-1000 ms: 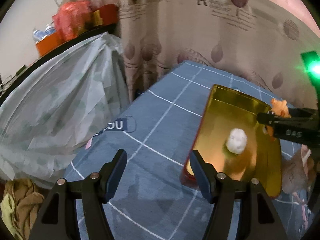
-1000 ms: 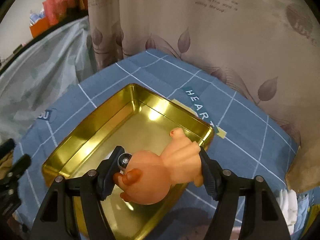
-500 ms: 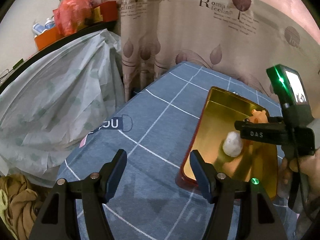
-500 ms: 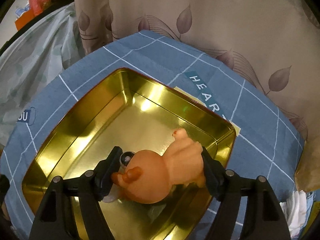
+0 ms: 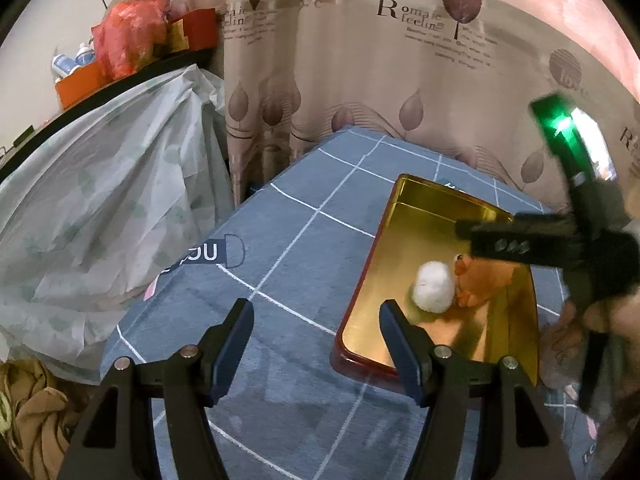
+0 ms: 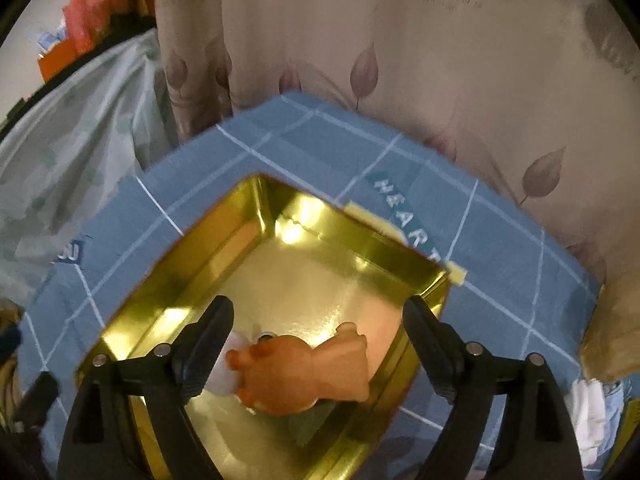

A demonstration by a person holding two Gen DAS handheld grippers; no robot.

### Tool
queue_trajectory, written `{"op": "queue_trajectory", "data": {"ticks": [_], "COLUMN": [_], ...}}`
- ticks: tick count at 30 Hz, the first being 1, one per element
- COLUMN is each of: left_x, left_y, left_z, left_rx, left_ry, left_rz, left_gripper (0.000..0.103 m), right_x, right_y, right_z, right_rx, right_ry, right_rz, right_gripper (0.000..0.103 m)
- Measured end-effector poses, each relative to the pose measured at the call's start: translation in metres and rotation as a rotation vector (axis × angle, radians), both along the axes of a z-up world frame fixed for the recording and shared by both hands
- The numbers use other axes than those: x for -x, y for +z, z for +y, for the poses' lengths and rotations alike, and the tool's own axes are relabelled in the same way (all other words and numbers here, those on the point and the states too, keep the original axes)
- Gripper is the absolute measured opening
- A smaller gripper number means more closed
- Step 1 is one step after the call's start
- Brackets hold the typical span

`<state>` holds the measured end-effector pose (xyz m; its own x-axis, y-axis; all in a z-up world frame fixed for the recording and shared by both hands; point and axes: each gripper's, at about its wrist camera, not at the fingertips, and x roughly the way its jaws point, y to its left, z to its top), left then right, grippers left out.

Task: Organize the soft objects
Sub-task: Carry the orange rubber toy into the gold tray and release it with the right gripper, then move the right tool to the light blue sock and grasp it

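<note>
Released since a second ago: orange toy (image 6: 304,376) in gold tin (image 6: 360,240), seemingly touching white ball (image 5: 434,286). Right gripper (image 6: 318,336) just spread, clear of it; left gripper (image 5: 316,332) apart, empty.

Our left gripper (image 5: 316,340) has two matte black arms with triangular cut-outs, silver screws at the joints, and dark navy finger pads (image 5: 234,346). Our right gripper (image 6: 318,340) is built the same, with ribbed pads (image 6: 206,344). Seen from the left wrist, its black body carries small pale markings and a glowing green light.
</note>
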<state>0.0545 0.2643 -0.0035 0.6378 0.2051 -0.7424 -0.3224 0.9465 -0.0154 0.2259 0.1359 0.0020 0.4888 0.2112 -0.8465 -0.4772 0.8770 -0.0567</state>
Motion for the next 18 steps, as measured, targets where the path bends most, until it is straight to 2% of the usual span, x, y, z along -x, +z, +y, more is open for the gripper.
{"op": "queue_trajectory", "data": {"ticks": [5,10,18], "left_x": [0.000,0.000,0.002], "left_y": [0.000,0.000,0.001], "left_z": [-0.003,-0.008,-0.017], "left_rx": [-0.006,-0.018,-0.034], "left_ry": [-0.010,-0.024,-0.048], "left_rz": [-0.003,0.000,-0.004], "left_gripper": [0.067,0.067,0.067], "right_x": [0.023,0.047,0.058], "right_y": [0.038,0.061,0.062], "right_z": [-0.019,-0.070,-0.199], "right_rx": [-0.069,-0.107,0.008], "right_ry": [0.010,-0.017,-0.205], "right_rz": [-0.055,-0.096,-0.141], "right_gripper": [0.085,0.085,0.085]}}
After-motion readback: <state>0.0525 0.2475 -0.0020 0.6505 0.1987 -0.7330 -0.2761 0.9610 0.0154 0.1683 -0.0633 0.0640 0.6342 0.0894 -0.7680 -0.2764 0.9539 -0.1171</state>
